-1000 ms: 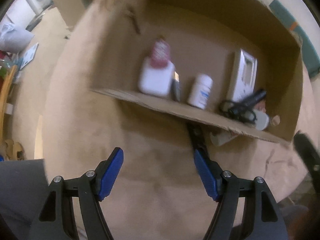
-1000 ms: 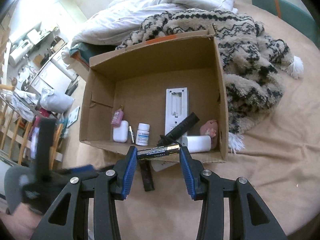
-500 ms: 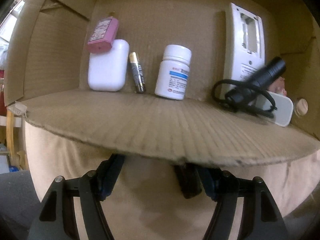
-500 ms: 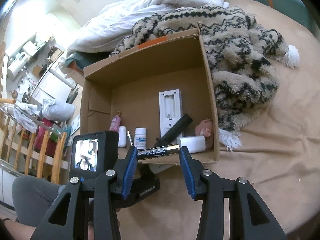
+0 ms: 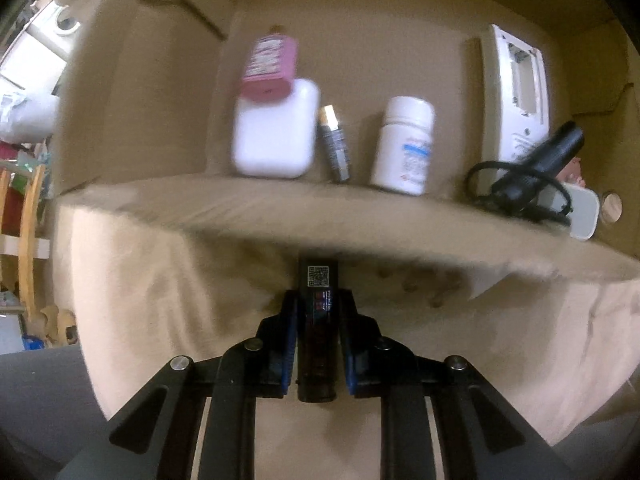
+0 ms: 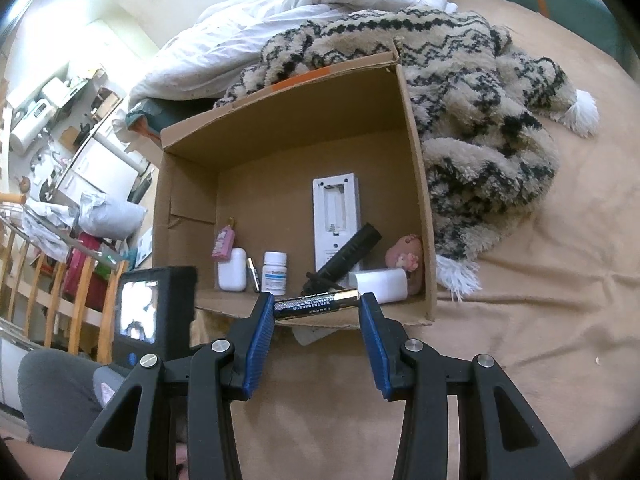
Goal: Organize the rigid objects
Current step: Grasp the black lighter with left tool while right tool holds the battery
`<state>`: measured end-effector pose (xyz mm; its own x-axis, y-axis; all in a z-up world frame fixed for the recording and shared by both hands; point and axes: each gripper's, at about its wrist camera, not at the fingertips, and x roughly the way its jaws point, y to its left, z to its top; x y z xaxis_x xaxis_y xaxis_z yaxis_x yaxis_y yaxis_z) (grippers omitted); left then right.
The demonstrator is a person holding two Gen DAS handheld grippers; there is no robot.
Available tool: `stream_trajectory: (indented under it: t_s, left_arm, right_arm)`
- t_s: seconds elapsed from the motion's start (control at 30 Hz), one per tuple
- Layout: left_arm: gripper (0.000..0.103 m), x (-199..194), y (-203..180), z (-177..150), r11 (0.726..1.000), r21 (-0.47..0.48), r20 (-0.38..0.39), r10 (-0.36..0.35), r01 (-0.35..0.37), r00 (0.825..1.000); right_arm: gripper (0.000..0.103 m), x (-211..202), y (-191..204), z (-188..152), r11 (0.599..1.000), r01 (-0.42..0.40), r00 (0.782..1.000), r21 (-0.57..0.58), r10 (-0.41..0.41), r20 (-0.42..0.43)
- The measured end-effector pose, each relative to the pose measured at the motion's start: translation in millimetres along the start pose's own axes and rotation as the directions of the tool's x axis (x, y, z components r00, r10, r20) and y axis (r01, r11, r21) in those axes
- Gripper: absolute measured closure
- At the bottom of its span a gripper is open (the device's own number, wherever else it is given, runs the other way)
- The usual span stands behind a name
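Note:
My left gripper [image 5: 318,304] is shut on a slim black device with a QR label [image 5: 319,312], just in front of the cardboard box's near wall [image 5: 320,216]. My right gripper [image 6: 317,307] is shut on a black and gold battery [image 6: 316,307], held crosswise above the box's near edge [image 6: 320,322]. In the box lie a white case [image 5: 274,132], a pink bottle [image 5: 270,64], a second battery [image 5: 335,144], a white pill bottle [image 5: 405,146], a white remote with its battery bay open [image 5: 516,92] and a black flashlight [image 5: 540,160].
The box sits on a tan bedsheet [image 6: 520,352]. A patterned fluffy blanket [image 6: 480,120] lies right of the box, a white duvet [image 6: 300,12] behind it. A small pink doll [image 6: 406,256] and a white block [image 6: 380,284] are in the box's right corner. The bed edge and room clutter are at left.
My left gripper has shut on the black device by the box's near wall and drawn back slightly from the box. My right gripper still holds the battery, nearly still.

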<state>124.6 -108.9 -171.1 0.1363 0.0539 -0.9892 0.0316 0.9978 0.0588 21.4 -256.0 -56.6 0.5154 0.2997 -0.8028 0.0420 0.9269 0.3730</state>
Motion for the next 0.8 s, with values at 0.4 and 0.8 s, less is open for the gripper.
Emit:
stream_trajectory:
  t_s: [0.4, 0.8]
  left_arm:
    - [0.085, -2, 68, -25, 0.994, -0.1, -0.04, 0.035, -0.039, 0.999]
    - [0.085, -78, 124, -35, 0.988, -0.154, 0.102, 0.019, -0.003, 0.995]
  right_arm:
    - [0.058, 6, 2, -6, 0.998, 0.057, 0.998, -0.028, -0.058, -0.018]
    - [0.058, -21, 23, -11, 0.996, 0.028, 0.998, -0.081, -0.024, 0.051]
